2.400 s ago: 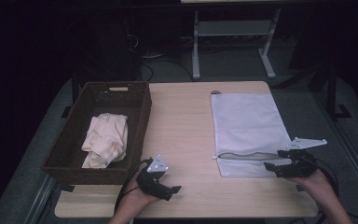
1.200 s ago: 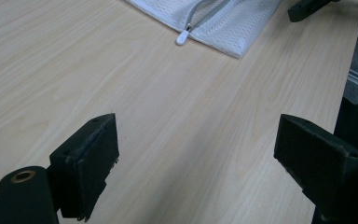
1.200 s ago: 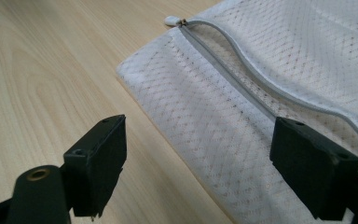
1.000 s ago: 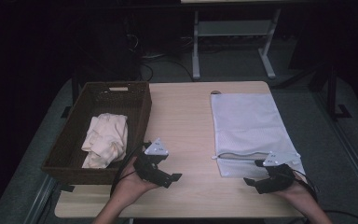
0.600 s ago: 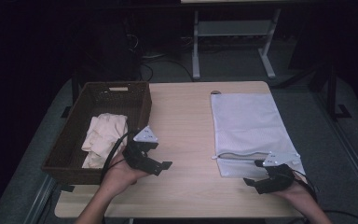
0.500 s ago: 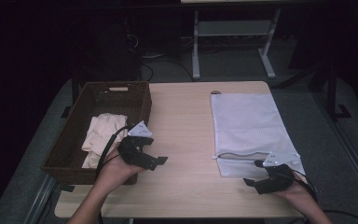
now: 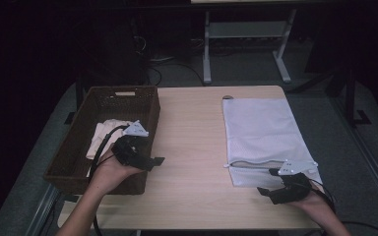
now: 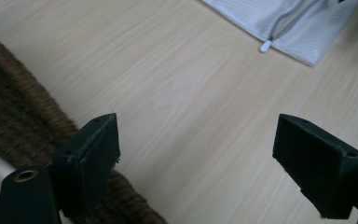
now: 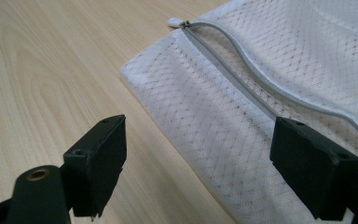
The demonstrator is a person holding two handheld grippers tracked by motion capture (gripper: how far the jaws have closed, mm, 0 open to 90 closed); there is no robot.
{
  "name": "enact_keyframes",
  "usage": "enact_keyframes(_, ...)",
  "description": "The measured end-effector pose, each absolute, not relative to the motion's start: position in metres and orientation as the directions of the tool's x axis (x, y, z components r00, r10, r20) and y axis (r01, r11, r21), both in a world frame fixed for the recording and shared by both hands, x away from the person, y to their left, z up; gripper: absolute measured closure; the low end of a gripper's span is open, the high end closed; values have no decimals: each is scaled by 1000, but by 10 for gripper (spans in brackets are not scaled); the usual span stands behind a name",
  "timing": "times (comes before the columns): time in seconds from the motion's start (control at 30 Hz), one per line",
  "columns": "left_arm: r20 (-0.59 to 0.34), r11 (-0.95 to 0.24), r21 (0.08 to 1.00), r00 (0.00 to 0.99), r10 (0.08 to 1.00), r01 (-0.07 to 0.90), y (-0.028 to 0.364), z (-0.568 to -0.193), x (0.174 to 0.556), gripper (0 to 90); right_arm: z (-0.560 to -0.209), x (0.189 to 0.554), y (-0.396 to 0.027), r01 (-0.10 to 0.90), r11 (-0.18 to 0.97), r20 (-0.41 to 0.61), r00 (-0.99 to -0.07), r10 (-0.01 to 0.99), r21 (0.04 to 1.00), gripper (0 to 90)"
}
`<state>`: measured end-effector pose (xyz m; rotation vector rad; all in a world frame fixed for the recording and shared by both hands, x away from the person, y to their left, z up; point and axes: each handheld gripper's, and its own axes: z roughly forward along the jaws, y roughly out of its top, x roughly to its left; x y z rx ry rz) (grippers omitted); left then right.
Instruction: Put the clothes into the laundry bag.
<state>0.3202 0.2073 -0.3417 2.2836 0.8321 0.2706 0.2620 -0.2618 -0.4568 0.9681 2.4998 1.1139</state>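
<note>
From above, the wooden table (image 7: 197, 147) carries a brown wicker basket (image 7: 78, 162) on its left side with a pale cloth (image 7: 103, 135) lying inside, and a white mesh laundry bag (image 7: 263, 130) flat on its right side. The right gripper view brings out what the high view leaves small: the bag's grey zipper (image 9: 261, 70) curves open across the mesh, with its white pull tab (image 9: 175, 21) at the bag's edge. The left gripper view shows the basket's woven rim at its left, bare tabletop ahead, and the bag's corner farther off. The person's left hand (image 7: 110, 169) is raised over the basket's right wall near its front corner, forearm coming in from the bottom edge, and the left gripper (image 7: 152, 161) points out across the table towards the bag; its jaws stand wide apart with nothing between them. The right hand (image 7: 312, 199) rests low at the table's near right edge, and the right gripper (image 7: 268, 191) lies just over the bag's near end, pointing left, jaws also spread wide, empty, hanging above the mesh below the zipper.
</note>
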Motion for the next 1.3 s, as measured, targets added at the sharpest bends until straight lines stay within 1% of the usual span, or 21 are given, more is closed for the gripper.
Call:
enact_keyframes(0.33,21,-548,643,704,710,534,243,-334,341,141,-456,262,-263,477,490,45,-749,661,730,171)
enact_keyframes(0.6,45,-516,630,636,771,581,272,-334,358,141,-455,263,-263,476,484,46,-747,663,734,170)
enact_keyframes(0.77,67,-484,625,575,815,613,295,-339,373,141,-455,262,-263,478,485,46,-746,665,732,170)
enact_keyframes(0.8,67,-484,625,575,815,613,295,-339,373,142,-455,263,-263,476,486,44,-747,664,733,169)
enact_keyframes(0.83,67,-465,623,550,833,629,303,-343,378,142,-455,263,-263,476,484,46,-746,664,734,169)
enact_keyframes(0.93,66,-452,618,530,845,644,310,-346,383,141,-455,263,-263,477,484,47,-746,664,734,169)
enact_keyframes(0.97,73,-442,608,508,858,659,315,-350,388,140,-456,263,-263,477,485,47,-747,663,733,169)
enact_keyframes(1.07,90,-433,600,482,872,673,324,-356,394,139,-456,263,-263,480,484,49,-746,664,732,169)
enact_keyframes(1.3,79,-413,564,452,889,715,337,-376,406,127,-456,263,-263,479,485,48,-746,665,732,169)
